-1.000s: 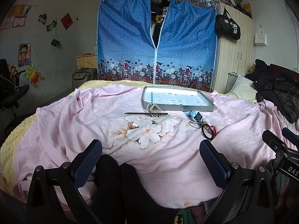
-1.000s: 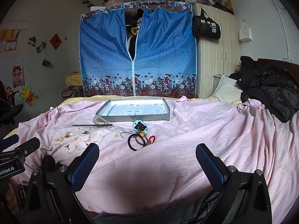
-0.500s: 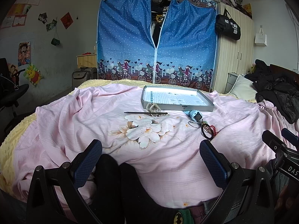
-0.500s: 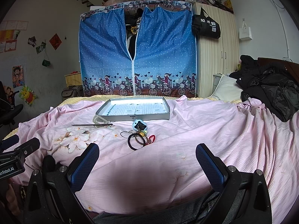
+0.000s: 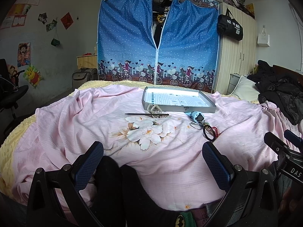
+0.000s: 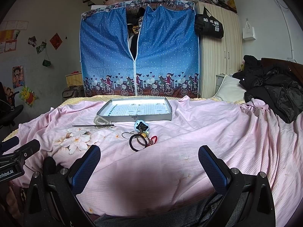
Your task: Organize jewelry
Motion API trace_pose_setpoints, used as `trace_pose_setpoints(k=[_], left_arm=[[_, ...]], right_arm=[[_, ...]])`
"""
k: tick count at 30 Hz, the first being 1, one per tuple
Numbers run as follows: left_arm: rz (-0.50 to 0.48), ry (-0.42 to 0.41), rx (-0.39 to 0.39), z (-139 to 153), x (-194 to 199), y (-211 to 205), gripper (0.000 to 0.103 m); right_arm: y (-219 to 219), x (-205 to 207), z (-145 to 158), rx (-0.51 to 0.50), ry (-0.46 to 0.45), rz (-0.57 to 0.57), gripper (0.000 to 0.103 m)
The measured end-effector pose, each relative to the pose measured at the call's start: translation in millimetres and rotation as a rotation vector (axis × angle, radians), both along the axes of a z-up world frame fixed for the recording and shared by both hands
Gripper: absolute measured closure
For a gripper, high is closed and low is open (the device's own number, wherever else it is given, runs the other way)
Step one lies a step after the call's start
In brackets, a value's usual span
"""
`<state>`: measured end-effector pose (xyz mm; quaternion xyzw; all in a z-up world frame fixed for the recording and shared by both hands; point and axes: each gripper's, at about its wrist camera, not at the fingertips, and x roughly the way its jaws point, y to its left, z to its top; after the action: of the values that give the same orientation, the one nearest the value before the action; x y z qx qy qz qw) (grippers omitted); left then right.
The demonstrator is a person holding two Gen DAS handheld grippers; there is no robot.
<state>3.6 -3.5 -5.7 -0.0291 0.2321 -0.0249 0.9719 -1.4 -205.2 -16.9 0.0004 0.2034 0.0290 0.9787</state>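
Nothing has moved in the last second: my left gripper (image 5: 152,158) and right gripper (image 6: 149,158) both still spread wide, empty, low in frame. Not started. Hair ties (image 6: 139,141) and blue charm (image 6: 141,126) at centre, before the tray (image 6: 132,118). Only the left view shows my dark-socked feet (image 5: 117,181).

Left gripper (image 5: 152,162): black frame, silver screws, jaws faced with blue cross-hatched pads. Right gripper (image 6: 149,162): identical build, black frame, blue-padded jaws, silver screws. White lettering marks each black body. The person wears black socks (image 5: 113,185) and grey trousers (image 6: 217,213).
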Motion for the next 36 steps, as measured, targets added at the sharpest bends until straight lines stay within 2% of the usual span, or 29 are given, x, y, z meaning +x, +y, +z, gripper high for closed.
trace_pose_setpoints(k=[7, 13, 16, 19, 23, 28, 29, 31, 33, 36], left_arm=[[-0.009, 0.027, -0.011, -4.1, 5.1, -0.6, 0.001], [-0.047, 0.098, -0.066, -15.4, 15.8, -1.9, 0.002], [-0.071, 0.151, -0.077, -22.0, 29.3, -3.4, 0.002], [-0.081, 0.189, -0.107, -26.1, 43.7, 0.8, 0.002], [-0.096, 0.223, -0.122, -30.5, 68.2, 1.8, 0.002], [-0.183, 0.273, -0.133, -35.4, 108.5, -9.6, 0.002], [-0.202, 0.284, -0.135, -36.2, 120.9, -12.6, 0.002], [-0.242, 0.296, -0.153, -35.6, 139.2, -18.0, 0.002], [-0.282, 0.302, -0.175, -34.3, 153.7, -22.0, 0.006], [-0.340, 0.325, -0.197, -34.8, 177.3, -28.1, 0.018]], right_arm=[[-3.4, 10.4, -0.4, 0.034, 0.066, -0.006, 0.000], [-20.9, 24.9, -8.2, 0.133, 0.194, -0.018, 0.000], [-35.1, 40.4, -17.7, 0.215, 0.297, 0.002, 0.000], [-45.2, 58.8, -22.0, 0.239, 0.379, 0.039, 0.000], [-54.4, 82.5, -21.5, 0.224, 0.420, 0.073, 0.000], [-65.9, 121.2, -20.3, 0.231, 0.447, 0.110, 0.000], [-68.3, 128.9, -20.9, 0.233, 0.454, 0.118, 0.002], [-72.0, 144.8, -23.8, 0.246, 0.475, 0.140, 0.012], [-76.2, 160.6, -27.7, 0.273, 0.504, 0.162, 0.030], [-76.7, 184.3, -33.4, 0.290, 0.529, 0.205, 0.044]])
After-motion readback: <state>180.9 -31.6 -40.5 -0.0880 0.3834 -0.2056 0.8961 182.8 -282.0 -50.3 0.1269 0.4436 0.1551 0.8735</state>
